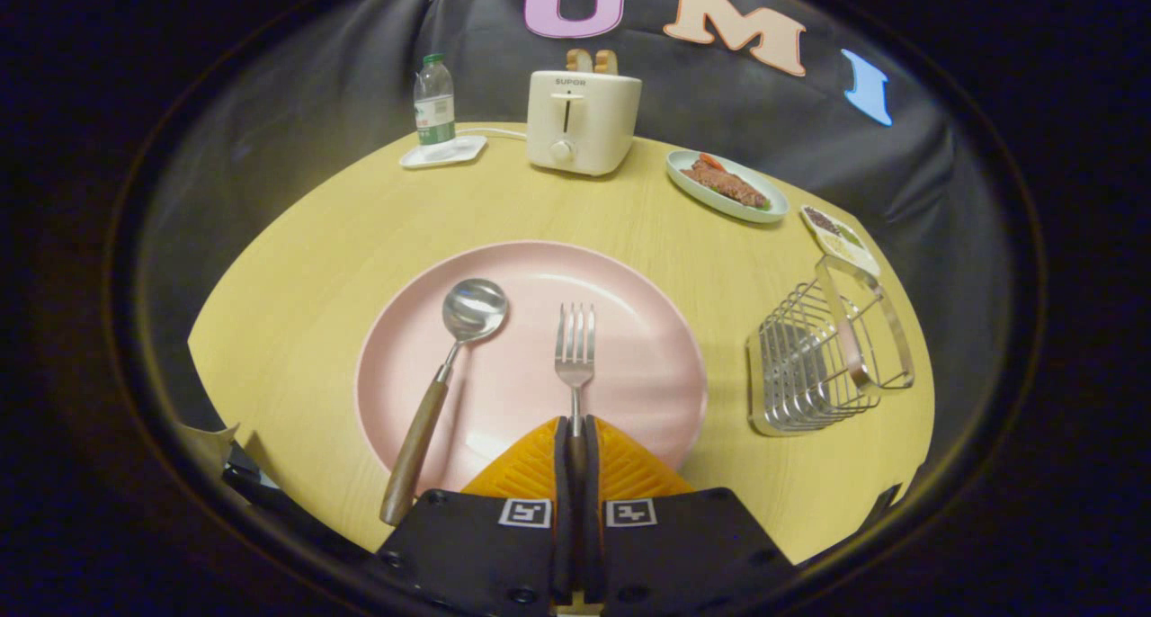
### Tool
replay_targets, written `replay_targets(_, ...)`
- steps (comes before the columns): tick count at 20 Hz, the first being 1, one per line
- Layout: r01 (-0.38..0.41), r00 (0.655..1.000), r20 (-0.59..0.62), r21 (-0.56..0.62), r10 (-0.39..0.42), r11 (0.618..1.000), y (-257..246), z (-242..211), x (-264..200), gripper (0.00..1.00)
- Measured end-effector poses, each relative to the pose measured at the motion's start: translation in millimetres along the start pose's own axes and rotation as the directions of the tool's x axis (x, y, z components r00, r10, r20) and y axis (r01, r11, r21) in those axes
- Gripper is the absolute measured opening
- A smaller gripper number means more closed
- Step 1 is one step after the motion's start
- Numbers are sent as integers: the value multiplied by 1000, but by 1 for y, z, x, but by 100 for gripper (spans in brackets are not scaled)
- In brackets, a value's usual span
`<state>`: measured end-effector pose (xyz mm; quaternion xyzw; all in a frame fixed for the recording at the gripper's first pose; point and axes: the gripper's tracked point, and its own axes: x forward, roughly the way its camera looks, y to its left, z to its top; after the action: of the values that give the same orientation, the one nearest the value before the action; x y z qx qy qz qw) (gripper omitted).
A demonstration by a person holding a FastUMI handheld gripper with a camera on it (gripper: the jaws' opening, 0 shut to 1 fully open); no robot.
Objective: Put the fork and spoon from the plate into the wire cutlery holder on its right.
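Ribbed jaws (575, 430) clamp the steel fork's (575, 343) handle on the round pink plate (629, 284); wood-handled spoon (445, 379) alongside.

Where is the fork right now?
In the gripper view the fork lies on the pink plate, right of the spoon, its handle clamped between the fingers of the gripper.

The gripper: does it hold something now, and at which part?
The gripper is shut on the fork, by its handle; the tines point ahead over the pink plate.
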<state>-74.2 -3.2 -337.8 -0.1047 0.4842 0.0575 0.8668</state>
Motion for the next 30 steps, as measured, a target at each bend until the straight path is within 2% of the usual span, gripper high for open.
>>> replay_targets(11,-47,999,-25,-107,44,993,-34,38,-40,8)
replay_targets(18,-73,997,-32,-96,70,993,-75,67,-61,8)
replay_targets(30,-94,986,-152,-144,72,985,-167,65,-80,8)
